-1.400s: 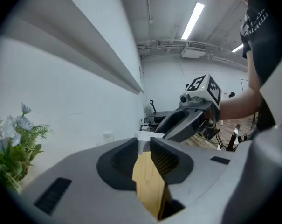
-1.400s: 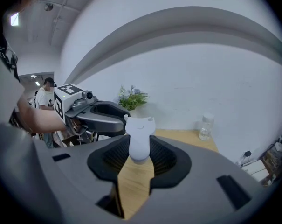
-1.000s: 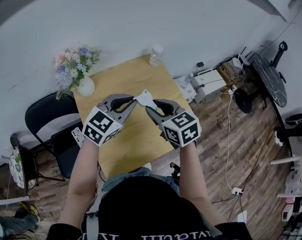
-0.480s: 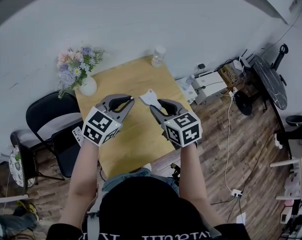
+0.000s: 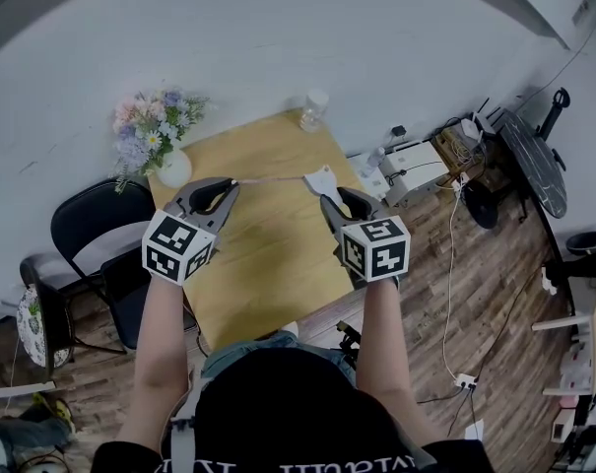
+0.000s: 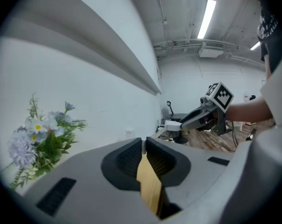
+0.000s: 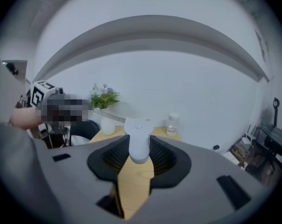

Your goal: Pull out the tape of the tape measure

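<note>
Over the wooden table [image 5: 263, 264] my right gripper [image 5: 329, 193] is shut on the white tape measure case [image 5: 322, 178]; the case [image 7: 138, 141] sits upright between its pads. A thin tape [image 5: 273, 178] runs straight from the case to my left gripper [image 5: 233, 182], which is shut on the tape's end. In the left gripper view the jaws [image 6: 144, 143] stand almost together, and the right gripper [image 6: 199, 117] with the case [image 6: 174, 125] shows across the gap. From the right gripper view the tape [image 7: 113, 117] runs off to the left.
A white vase of flowers [image 5: 158, 138] stands at the table's far left corner and a clear bottle [image 5: 312, 109] at its far edge. A black chair [image 5: 91, 227] is left of the table. Boxes and cables [image 5: 416, 161] lie on the floor at the right.
The two grippers have moved apart, left one leftward and right one rightward. The tape between them, barely showing a second ago, is now drawn out into a long strip.
</note>
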A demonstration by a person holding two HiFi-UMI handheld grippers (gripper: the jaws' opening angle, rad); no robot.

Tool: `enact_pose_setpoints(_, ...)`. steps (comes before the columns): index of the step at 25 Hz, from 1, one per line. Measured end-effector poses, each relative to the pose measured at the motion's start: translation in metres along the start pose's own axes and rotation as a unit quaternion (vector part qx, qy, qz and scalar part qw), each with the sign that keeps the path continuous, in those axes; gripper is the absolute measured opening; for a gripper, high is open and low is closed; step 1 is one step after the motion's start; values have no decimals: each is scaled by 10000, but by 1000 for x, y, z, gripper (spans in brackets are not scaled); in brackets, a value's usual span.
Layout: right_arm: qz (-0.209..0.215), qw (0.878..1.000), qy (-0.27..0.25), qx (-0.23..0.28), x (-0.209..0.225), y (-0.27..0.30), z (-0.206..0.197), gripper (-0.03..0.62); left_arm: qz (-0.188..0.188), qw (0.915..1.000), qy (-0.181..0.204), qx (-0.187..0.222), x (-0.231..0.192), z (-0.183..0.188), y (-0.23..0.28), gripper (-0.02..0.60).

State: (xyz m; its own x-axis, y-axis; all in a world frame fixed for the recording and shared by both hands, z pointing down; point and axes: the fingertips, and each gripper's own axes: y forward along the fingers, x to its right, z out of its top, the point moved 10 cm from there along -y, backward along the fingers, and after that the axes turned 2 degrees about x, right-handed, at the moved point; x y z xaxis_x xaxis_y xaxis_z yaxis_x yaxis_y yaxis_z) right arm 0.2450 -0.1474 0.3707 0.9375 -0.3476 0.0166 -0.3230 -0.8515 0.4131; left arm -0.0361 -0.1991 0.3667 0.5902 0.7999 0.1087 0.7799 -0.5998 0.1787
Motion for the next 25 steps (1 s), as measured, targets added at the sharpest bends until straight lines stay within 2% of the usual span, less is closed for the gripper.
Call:
enact_pose_setpoints(6,-375,9990,226,46,21,-6,2,143,613,9977,-261,115,-27,-3,-22,41)
enact_pose_setpoints(12,-510,9986,147,-51,27,-3,1,143,1073,9938,-275,52,-41,-9,-36,41)
enact_pose_setpoints(15,-380,9989,272,5,30,-3,1,143,1129,9925,-456,120,-45,-12,-44,41)
enact_pose_setpoints(20,-74,9999,142,-3,19,11,8,143,1152,9919,-531,100,-42,-16,-40,41)
enact_pose_setpoints(25,68,9999,-13,-117,17,29,10,143,1421,9877,-647,55,-43,-24,-39,41)
